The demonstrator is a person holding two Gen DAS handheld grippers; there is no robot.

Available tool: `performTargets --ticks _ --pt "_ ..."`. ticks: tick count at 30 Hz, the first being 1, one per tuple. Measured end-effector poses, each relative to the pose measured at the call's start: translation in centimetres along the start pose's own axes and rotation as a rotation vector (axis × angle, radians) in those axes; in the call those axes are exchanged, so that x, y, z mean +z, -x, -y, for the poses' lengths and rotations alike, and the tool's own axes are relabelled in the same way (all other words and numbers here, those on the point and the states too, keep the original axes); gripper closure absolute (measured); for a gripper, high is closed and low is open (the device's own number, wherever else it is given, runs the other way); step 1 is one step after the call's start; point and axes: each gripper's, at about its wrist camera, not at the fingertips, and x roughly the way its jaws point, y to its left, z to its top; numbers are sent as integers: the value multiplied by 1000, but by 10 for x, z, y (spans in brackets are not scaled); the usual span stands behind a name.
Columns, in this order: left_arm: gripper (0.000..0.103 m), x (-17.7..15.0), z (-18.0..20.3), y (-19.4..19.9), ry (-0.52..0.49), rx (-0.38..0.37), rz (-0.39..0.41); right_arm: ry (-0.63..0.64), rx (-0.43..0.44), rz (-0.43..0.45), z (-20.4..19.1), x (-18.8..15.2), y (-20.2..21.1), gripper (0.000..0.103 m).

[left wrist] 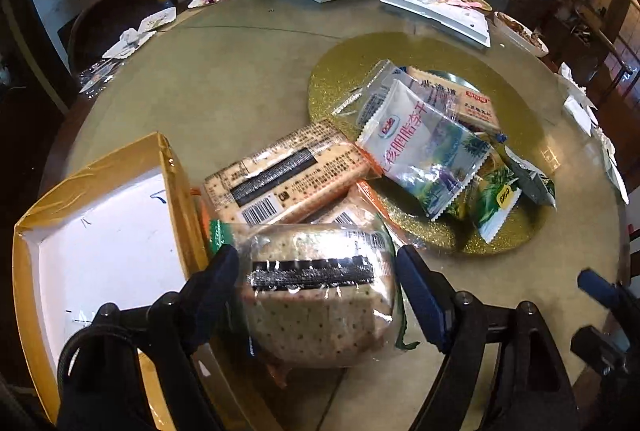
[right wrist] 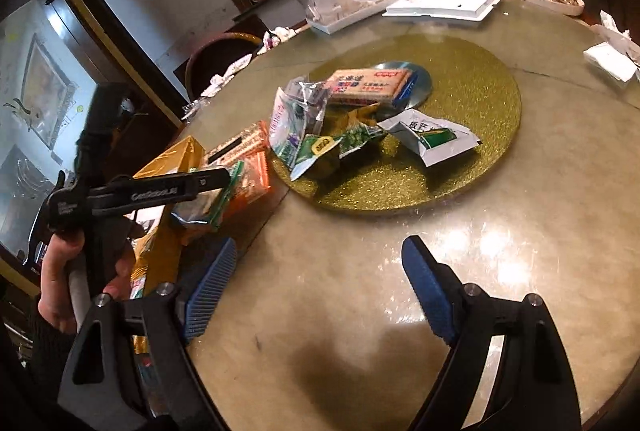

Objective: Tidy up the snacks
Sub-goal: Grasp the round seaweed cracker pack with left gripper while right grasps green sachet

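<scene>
Right gripper (right wrist: 318, 287) hangs above the round table (right wrist: 500, 231), jaws spread wide and empty. Snack packets (right wrist: 360, 135) lie piled on the gold glitter board (right wrist: 480, 151). Left gripper (right wrist: 218, 177) grips a cracker pack (right wrist: 216, 199) beside the gold box (right wrist: 176, 155).

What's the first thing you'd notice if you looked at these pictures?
The left gripper squeezing a clear pack of crackers, right beside an open gold box. Behind it, a heap of shiny snack packets lies on a glittery gold mat. The right gripper hangs open over bare table.
</scene>
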Motion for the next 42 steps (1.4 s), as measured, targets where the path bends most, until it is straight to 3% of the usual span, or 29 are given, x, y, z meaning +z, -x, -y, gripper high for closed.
performTargets --ticks 5,13,17,21,27,28,29,34,37,40,42 --pt "19 -6 9 3 -35 15 -20 -13 -29 3 14 12 -3 16" --pt "18 -11 3 3 6 -42 -28 -74 -87 13 55 53 -8 16" --pt "19 -14 5 5 -1 -54 -18 -91 -89 -32 72 82 -31 16" --pt "19 -14 5 6 -8 -61 -12 -30 -111 -103 71 101 -59 16" --pt "17 -15 5 5 -12 -74 -14 67 -94 -168 56 92 -76 16" --pt "17 -16 6 6 -16 -68 -16 97 -120 -172 51 89 -77 18" --pt "18 -17 8 6 -25 -63 -19 116 -149 -177 48 87 -78 29" --pt "20 -26 17 11 -54 -39 -20 215 -280 -171 39 72 -75 53" --pt "23 -30 15 14 -21 -70 -23 203 -274 -158 39 64 -64 59" --pt "39 -38 24 21 -42 -99 -23 191 -293 -133 39 51 -50 63" --pt "40 -46 31 21 -61 -102 -37 194 -318 -119 35 40 -41 66"
